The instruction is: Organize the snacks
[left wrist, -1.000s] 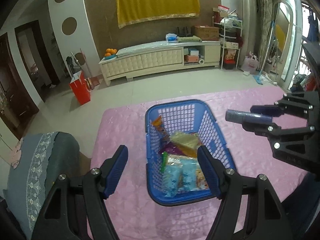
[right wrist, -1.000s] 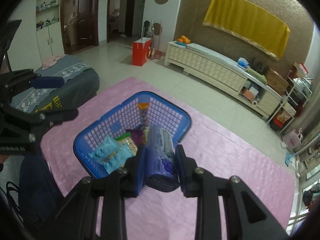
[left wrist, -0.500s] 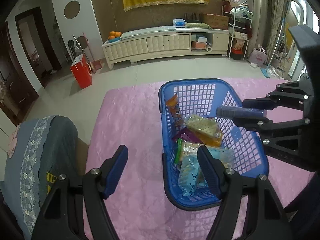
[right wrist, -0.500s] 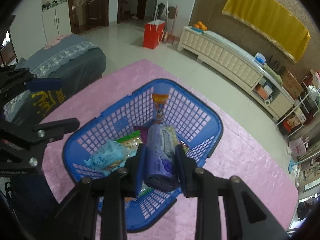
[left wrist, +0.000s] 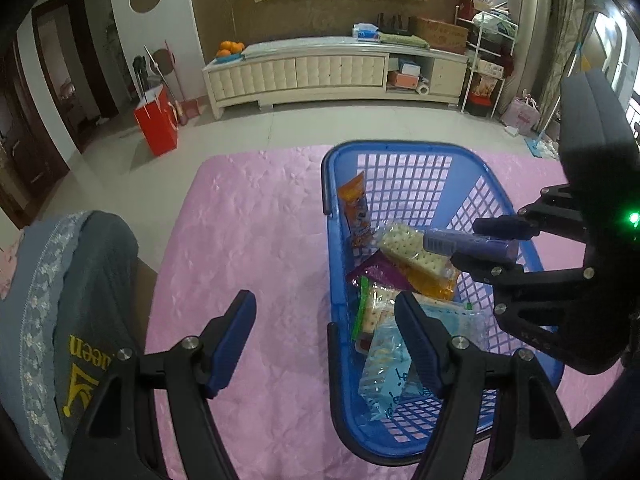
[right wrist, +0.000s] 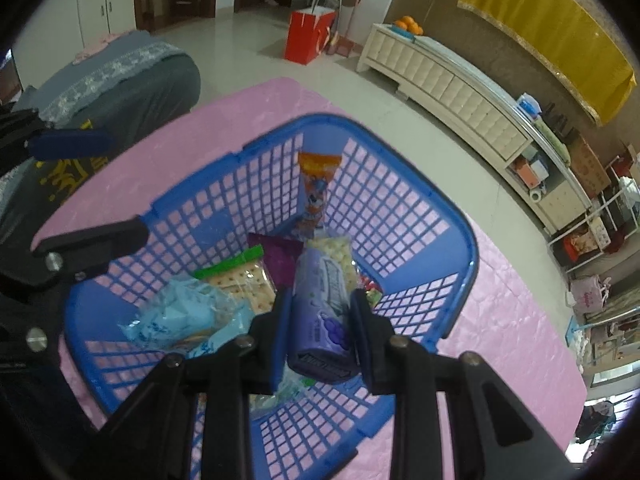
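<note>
Purple packet held over the blue basket, left jaws empty.

Left wrist view: the left gripper (left wrist: 326, 334) stands wide open and holds nothing, one finger over the pink cloth (left wrist: 248, 216), the other over the basket (left wrist: 328, 184) at 3 o'clock; only here the right gripper (left wrist: 466, 246) shows side-on, above the cracker pack (left wrist: 416, 254).
Right wrist view: only here both pads clamp the purple packet (right wrist: 322, 312) at 6 o'clock, over the basket's snacks; an orange packet (right wrist: 316, 184) leans at 12 o'clock.

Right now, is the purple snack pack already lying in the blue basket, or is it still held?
Still held: the right gripper is shut on the purple snack pack, above the snacks inside the blue basket.
</note>
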